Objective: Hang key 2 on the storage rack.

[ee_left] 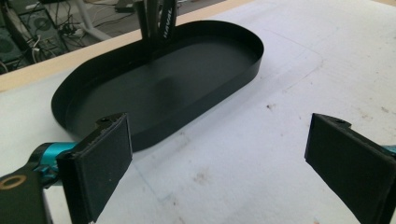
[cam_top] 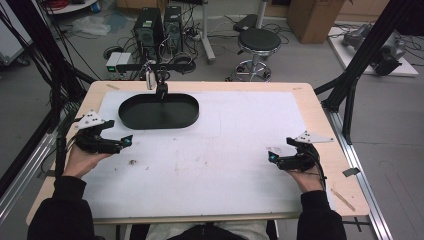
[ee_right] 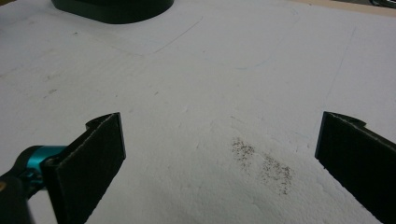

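Observation:
A black oval tray [cam_top: 159, 111] lies empty at the back left of the white sheet [cam_top: 215, 150]; in the left gripper view the tray [ee_left: 159, 88] sits just ahead of the jaws. My left gripper [cam_top: 126, 140] rests low at the sheet's left edge, open, nothing between its pads [ee_left: 100, 163]. My right gripper [cam_top: 272, 156] sits at the right side of the sheet, also open and empty, its pads [ee_right: 91, 161] wide apart over bare sheet with dark specks [ee_right: 264, 163].
A black clamp-like stand [cam_top: 161, 82] rises at the tray's far rim. The wooden table edge [cam_top: 320, 115] frames the sheet. Beyond the table are computer towers [cam_top: 160, 27], a stool [cam_top: 257, 42] and cables. Black frame struts [cam_top: 350, 85] stand at the right.

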`<action>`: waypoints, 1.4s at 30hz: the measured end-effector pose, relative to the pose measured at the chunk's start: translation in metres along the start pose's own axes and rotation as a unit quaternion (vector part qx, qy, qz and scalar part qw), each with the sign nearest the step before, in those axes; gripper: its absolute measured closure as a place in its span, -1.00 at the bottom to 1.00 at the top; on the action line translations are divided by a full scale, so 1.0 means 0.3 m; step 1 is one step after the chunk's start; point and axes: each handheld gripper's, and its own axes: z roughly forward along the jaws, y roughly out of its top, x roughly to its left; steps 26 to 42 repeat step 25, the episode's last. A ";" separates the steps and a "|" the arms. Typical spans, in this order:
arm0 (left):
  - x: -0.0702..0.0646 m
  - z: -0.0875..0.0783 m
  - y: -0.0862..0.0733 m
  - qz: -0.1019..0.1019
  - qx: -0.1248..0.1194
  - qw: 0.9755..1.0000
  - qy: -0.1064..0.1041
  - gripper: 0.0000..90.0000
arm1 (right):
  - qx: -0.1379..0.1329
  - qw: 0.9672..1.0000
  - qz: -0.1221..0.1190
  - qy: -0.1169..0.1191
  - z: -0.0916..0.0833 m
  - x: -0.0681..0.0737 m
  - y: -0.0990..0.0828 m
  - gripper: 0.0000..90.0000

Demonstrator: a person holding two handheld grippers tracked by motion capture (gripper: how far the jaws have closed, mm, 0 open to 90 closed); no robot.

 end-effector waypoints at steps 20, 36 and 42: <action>-0.016 -0.107 -0.211 -0.040 -0.029 0.998 0.034 -0.82 | 0.005 1.000 -0.001 -0.001 0.005 0.001 -0.004 -0.98; -0.035 -0.110 -0.227 -0.034 -0.033 0.998 0.033 -0.82 | 0.005 1.000 0.003 -0.003 0.005 0.001 -0.005 -0.98; -0.035 -0.110 -0.227 -0.034 -0.033 0.998 0.033 -0.82 | 0.005 1.000 0.003 -0.003 0.005 0.001 -0.005 -0.98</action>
